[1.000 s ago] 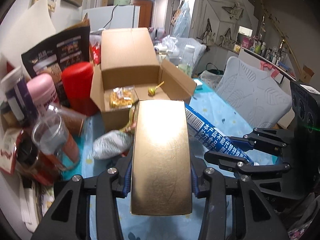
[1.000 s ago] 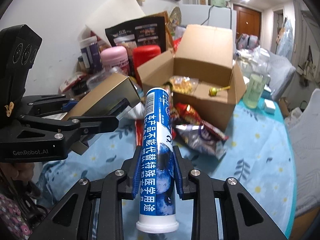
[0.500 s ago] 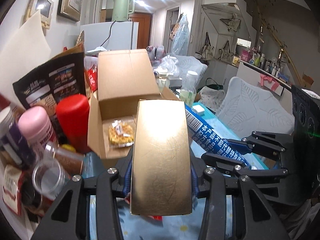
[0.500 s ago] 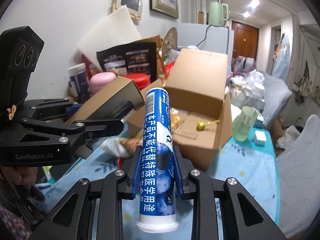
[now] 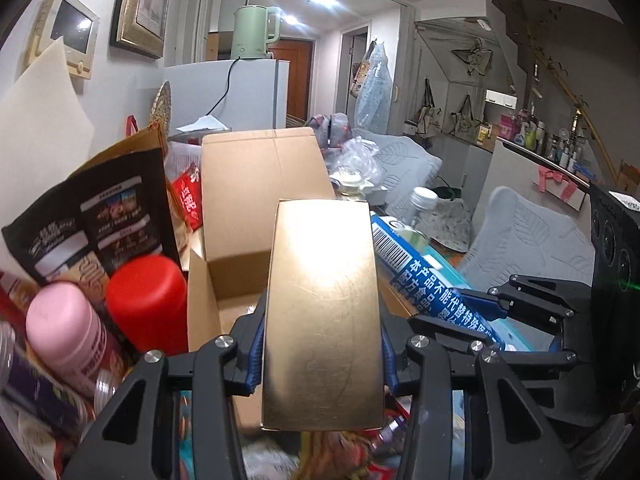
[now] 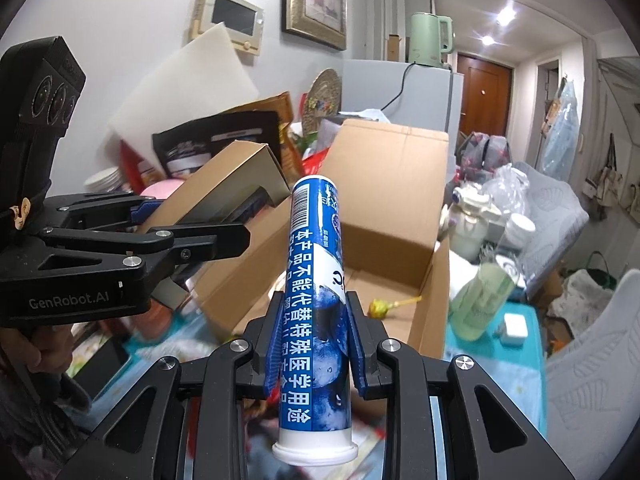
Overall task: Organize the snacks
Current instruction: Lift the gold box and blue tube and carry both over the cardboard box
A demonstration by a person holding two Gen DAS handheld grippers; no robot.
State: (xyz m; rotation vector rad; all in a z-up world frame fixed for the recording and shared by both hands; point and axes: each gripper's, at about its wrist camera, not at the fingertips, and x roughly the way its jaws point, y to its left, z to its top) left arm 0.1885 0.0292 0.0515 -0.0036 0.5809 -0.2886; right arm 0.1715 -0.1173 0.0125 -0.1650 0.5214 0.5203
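Observation:
My left gripper [image 5: 322,344] is shut on a gold box [image 5: 322,312] and holds it over the near edge of the open cardboard box [image 5: 240,200]. My right gripper [image 6: 314,340] is shut on a blue tube [image 6: 316,280] with a white cap, pointed at the cardboard box [image 6: 384,240]. A yellow lollipop [image 6: 380,307] lies inside that box. In the right wrist view the left gripper [image 6: 224,228] with the gold box [image 6: 228,188] is at the left. In the left wrist view the blue tube [image 5: 424,276] and right gripper [image 5: 484,316] are at the right.
A red canister [image 5: 148,300], a pink-capped bottle [image 5: 64,328] and a black snack bag [image 5: 84,216] stand left of the box. Bottles and plastic bags [image 6: 480,216] sit to its right. Snack packets lie on the blue tablecloth [image 6: 520,360] below.
Both grippers have risen and moved forward toward the cardboard box with their loads. The box now looms closer and the snack packets on the table have dropped below view.

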